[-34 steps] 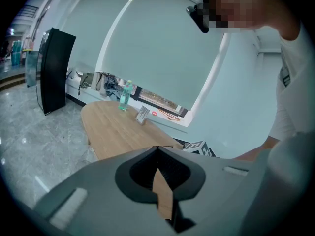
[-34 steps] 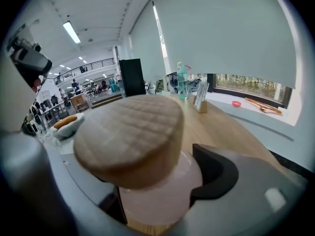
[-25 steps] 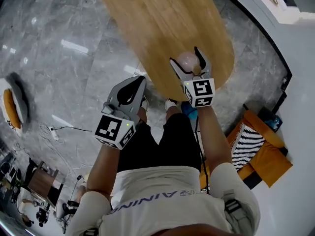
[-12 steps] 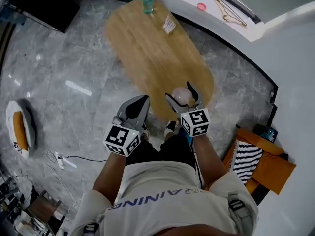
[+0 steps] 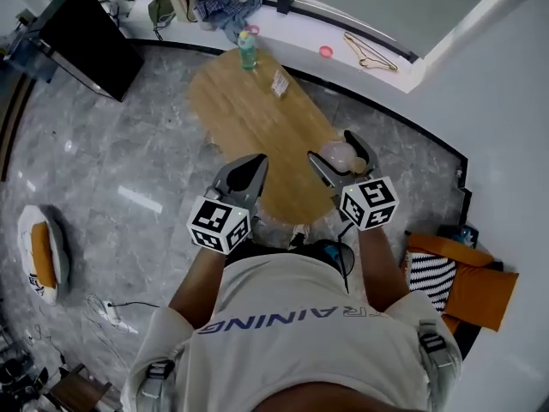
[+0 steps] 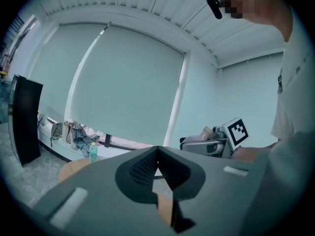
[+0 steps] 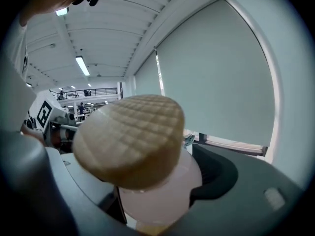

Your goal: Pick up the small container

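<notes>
I see bright, even daylight through the blinds (image 6: 123, 82) — heavy fisheye bending, black corners, glare streaks on the floor (image 5: 137, 200).

green bottle (image 5: 247, 51) on oval wooden table (image 5: 249, 120); hanger (image 5: 367, 52) on ledge (image 5: 302, 34)

- Small translucent pink container (image 7: 162, 191), with a tan waffle-grid lid (image 7: 128, 139), between the grey right gripper (image 5: 336, 151) jaws.
- Black-and-white square-marker cube (image 5: 369, 202) behind that claw.
- Light-brown wood-grain oval table (image 5: 249, 118) beneath it.
- Grey marbled floor (image 5: 103, 153) left of the grey left gripper (image 5: 244, 168).
</notes>
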{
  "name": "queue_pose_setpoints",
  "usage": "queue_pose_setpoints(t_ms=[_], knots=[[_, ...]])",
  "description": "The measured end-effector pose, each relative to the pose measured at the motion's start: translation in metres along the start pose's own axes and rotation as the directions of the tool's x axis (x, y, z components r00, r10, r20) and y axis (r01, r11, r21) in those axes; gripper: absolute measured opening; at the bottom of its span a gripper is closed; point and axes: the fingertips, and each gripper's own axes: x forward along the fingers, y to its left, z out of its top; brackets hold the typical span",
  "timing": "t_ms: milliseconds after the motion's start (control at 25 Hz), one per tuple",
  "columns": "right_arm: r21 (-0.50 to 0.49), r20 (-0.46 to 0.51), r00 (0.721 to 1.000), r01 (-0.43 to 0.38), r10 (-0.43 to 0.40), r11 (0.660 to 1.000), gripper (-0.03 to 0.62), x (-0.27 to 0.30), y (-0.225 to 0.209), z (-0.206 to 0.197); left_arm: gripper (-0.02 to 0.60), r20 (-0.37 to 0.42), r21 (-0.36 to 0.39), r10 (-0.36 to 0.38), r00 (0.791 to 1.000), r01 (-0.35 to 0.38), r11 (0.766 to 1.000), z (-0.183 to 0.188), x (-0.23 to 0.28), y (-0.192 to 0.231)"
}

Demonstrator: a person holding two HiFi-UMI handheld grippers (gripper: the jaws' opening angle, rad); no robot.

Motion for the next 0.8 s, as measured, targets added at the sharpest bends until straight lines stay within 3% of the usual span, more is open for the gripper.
queue_pose_setpoints(t_ms=[400, 800], knots=[[0.004, 0.080, 0.997, -0.017, 0.017, 1.000, 0.437, -0.040, -0.002, 0.066, 0.000, 0.095, 0.095, -0.030, 0.995, 0.021, 0.995, 0.061, -0.001, -0.028], [0.016, 0.057, 0.997, -0.059, 0.058, 0.998, 0.439, -0.035, 0.002, 0.058, 0.000, 0.095, 0.093, -0.016, 0.995, 0.007, 0.996, 0.063, 0.001, -0.031]])
